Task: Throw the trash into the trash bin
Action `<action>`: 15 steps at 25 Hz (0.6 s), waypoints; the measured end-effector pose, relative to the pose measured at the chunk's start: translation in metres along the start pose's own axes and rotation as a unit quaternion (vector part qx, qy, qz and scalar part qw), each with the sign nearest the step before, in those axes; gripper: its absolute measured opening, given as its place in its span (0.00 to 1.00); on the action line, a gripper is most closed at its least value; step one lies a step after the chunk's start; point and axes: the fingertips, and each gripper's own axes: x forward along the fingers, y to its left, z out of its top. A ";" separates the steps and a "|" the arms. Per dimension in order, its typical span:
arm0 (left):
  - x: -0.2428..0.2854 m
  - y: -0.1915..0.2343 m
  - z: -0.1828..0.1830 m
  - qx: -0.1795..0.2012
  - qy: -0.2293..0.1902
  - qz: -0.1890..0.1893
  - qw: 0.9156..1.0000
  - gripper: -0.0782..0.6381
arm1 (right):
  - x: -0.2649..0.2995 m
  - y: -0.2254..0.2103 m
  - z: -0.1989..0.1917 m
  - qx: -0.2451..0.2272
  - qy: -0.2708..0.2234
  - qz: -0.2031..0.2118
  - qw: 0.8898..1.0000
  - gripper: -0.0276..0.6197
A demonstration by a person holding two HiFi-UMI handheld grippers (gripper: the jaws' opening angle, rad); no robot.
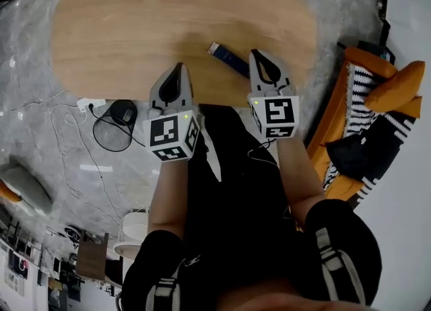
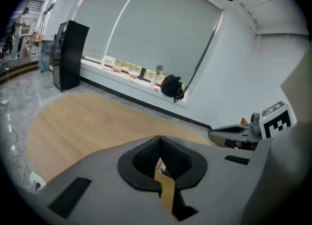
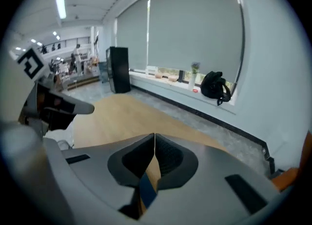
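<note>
The two claws hang side by side over the near edge of the desk (image 1: pixel 135 27). The left claw (image 1: pixel 178 67) is pinched together with nothing in it. The right claw (image 1: pixel 256 54) is likewise closed and empty, its tips meeting.

Just past them, close to that edge, lies the trash: a flat blue wrapper (image 1: pixel 227 58). It sits close beside the right claw's tip but is not gripped by either claw.

A claw must spread before it can take the wrapper. Coming down closed would probably shove so thin a thing along the smooth wood or off the edge. If only a corner is caught, it may slip free and fall short of the bin.

Farther down, on the floor off the desk's near-left edge, stands the trash bin (image 1: pixel 111 131), black wire mesh with an open top. A dark lump shows at its far rim; I cannot tell whether it is inside or behind. A power strip (image 1: pixel 89 104) and its cable lie right beside the bin.
</note>
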 end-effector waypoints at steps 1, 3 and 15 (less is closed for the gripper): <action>0.005 -0.005 -0.005 0.001 0.010 -0.004 1.000 0.13 | 0.003 0.002 -0.012 -0.016 0.024 0.020 0.999 0.06; 0.013 -0.012 -0.014 -0.001 0.026 -0.010 1.000 0.13 | 0.009 0.013 -0.035 -0.025 0.070 0.081 0.994 0.22; 0.037 -0.003 -0.013 0.017 0.044 0.003 0.999 0.13 | 0.068 0.037 -0.125 -0.147 0.224 0.183 0.946 0.37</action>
